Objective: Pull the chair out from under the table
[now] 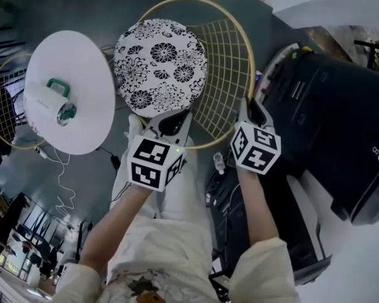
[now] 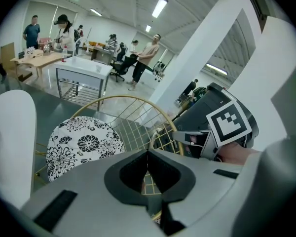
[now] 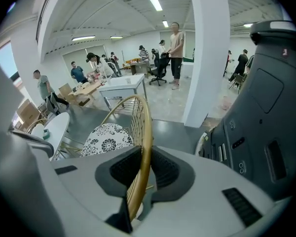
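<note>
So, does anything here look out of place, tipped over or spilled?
Only the white mug on the round table: it seems to lie on its side, though the view is too distorted to be sure. No spill shows.

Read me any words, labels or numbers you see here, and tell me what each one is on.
No readable text anywhere.
On the cubes of the left gripper and right gripper: square black-and-white codes, no letters.
On the black machine: small white marks, too small to read.
On the chair: its cushion has flower print only.
On the white mug: nothing legible.
</note>
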Tool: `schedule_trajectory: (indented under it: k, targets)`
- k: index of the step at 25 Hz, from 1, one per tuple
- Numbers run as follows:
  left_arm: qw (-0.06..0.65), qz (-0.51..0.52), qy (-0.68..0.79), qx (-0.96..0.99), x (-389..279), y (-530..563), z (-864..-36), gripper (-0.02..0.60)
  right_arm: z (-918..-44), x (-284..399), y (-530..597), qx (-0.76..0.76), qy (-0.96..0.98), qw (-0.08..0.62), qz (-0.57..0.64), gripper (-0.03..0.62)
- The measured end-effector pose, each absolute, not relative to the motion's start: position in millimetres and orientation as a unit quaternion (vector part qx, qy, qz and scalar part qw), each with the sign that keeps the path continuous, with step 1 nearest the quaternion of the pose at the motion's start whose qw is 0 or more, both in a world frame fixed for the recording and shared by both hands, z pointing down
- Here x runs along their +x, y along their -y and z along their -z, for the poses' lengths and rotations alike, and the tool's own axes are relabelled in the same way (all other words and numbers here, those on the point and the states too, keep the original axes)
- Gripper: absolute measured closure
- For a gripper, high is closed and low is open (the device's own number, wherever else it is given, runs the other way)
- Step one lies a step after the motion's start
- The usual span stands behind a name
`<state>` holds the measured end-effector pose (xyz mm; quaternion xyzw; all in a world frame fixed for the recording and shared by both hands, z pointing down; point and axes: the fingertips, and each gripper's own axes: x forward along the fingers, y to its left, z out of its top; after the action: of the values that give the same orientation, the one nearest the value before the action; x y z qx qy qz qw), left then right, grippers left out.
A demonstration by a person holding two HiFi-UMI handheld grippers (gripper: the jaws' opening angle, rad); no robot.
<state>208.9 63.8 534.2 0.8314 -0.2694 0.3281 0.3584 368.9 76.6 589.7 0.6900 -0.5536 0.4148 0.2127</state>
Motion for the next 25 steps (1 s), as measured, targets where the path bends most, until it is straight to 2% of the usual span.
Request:
schedule_trajectory:
  k: [25]
  targets:
    - [0.372, -0.342, 0.213, 0.836, 206, -38, -531, 0.574, -575, 362, -70, 0.715, 0.502, 0.229, -0.430, 0.531]
